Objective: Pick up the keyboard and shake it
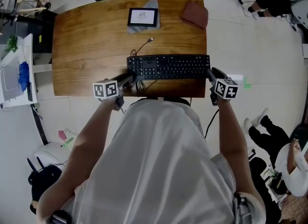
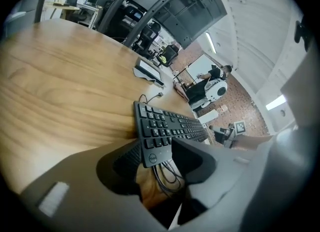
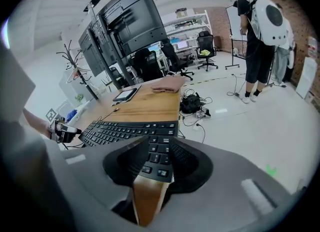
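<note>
A black keyboard (image 1: 168, 67) lies along the near edge of the wooden table (image 1: 86, 49). My left gripper (image 1: 131, 78) is at its left end. In the left gripper view the keyboard's (image 2: 170, 123) near corner sits between the jaws of the left gripper (image 2: 155, 151), which stand apart around it. My right gripper (image 1: 211, 72) is at the right end. In the right gripper view the keyboard's (image 3: 125, 131) number-pad end lies between the spread jaws of the right gripper (image 3: 157, 158). The keyboard rests flat on the table.
A tablet (image 1: 143, 17) on a grey cloth and a brown folded cloth (image 1: 195, 14) lie at the table's far side. The keyboard's cable (image 1: 142, 47) trails behind it, and loose loops (image 1: 142, 85) hang at the front edge. People (image 3: 262, 36) stand on the floor to the right.
</note>
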The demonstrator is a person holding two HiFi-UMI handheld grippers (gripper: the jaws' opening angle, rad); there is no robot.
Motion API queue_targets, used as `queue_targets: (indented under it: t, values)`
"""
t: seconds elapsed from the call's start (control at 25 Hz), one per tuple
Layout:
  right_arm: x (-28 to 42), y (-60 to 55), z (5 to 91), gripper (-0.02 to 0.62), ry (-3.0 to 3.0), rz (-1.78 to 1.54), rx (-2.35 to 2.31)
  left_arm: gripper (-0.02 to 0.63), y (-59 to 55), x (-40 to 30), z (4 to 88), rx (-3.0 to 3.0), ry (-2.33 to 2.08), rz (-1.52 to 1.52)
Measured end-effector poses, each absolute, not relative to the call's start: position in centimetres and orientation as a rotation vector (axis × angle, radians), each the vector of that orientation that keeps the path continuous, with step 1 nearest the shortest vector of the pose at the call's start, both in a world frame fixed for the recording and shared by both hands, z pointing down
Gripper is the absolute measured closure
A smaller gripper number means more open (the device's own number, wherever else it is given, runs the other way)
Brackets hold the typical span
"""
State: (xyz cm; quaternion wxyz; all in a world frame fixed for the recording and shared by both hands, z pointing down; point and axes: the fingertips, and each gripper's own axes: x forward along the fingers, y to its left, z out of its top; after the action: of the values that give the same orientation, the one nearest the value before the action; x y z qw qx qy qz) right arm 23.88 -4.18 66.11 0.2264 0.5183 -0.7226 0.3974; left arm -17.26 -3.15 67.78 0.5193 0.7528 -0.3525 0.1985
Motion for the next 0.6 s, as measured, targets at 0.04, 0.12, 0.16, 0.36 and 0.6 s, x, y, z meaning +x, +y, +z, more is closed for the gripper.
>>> queue_targets:
  t: [0.04,0.12,0.16,0.36,0.6]
  values:
    - [24.5,-4.4,66.5,0.46,-1.979,1.116,1.427,0.413,-3.1,-17.2,67.8,1.8,-0.847,0.477]
    - [25.4,-5.0,67.3,0.445,-1.969,1.163,1.411,0.389,-2.9,-17.1,67.9,1.784,-0.856,0.477]
    - [25.6,-5.4,67.6,0.435,-1.971,1.19,1.396,0.381,-2.8,-17.1,68.0,1.775,-0.859,0.474]
    - [25.5,-7.3,68.8,0.388,-1.995,1.388,1.316,0.354,-2.1,-16.7,68.3,1.736,-0.849,0.446]
    - [25.6,-7.8,69.3,0.383,-1.992,1.495,1.233,0.352,-2.2,-15.8,68.7,1.728,-0.814,0.446]
